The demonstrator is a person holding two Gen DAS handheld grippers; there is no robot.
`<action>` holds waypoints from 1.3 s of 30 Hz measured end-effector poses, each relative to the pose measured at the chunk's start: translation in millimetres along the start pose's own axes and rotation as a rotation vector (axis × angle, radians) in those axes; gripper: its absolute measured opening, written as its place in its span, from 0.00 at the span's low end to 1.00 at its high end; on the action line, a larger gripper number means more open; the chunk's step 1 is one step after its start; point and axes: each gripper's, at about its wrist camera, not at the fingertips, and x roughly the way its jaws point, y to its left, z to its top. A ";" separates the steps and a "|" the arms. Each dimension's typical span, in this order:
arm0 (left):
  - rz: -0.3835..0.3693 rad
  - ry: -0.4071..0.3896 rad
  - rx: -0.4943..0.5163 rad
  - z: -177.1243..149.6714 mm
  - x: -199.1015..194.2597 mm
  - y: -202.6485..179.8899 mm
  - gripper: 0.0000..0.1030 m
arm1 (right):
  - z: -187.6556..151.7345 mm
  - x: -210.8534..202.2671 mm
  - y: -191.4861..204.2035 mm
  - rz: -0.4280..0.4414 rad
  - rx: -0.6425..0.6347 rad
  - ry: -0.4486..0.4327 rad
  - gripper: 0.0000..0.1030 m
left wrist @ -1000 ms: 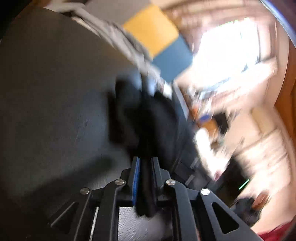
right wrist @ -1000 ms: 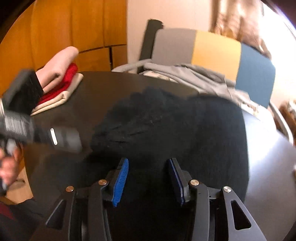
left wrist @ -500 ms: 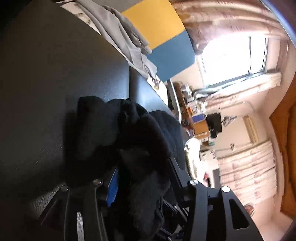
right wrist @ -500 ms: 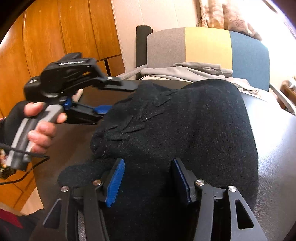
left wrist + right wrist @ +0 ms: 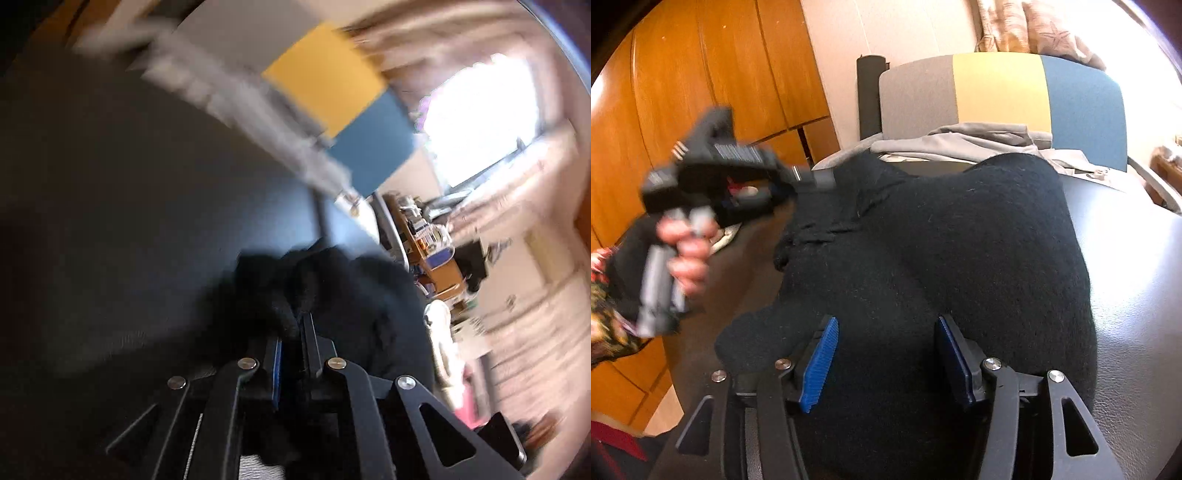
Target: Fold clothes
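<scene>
Left gripper (image 5: 295, 325) just closed, pinching black sweater (image 5: 942, 258); right gripper (image 5: 886, 354) opening, straddling sweater.

The right gripper (image 5: 886, 363) was built of matte black struts with cut-out triangular openings, joined at round silver screws. Its two fingers carried ribbed blue pads (image 5: 819, 363). The left gripper (image 5: 293, 354) showed the same black frame and silver screw heads, with a blue pad edge on one finger. In the right wrist view its blurred body bore pale lettering, perhaps a label, above grey handle bars. The hand (image 5: 687, 254) on them emerged from a dark sleeve (image 5: 626, 266) over patterned cloth.
</scene>
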 end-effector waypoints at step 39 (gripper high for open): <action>-0.016 0.081 -0.073 -14.0 -31.5 11.4 0.13 | -6.1 -21.3 60.2 0.168 -0.120 0.053 0.63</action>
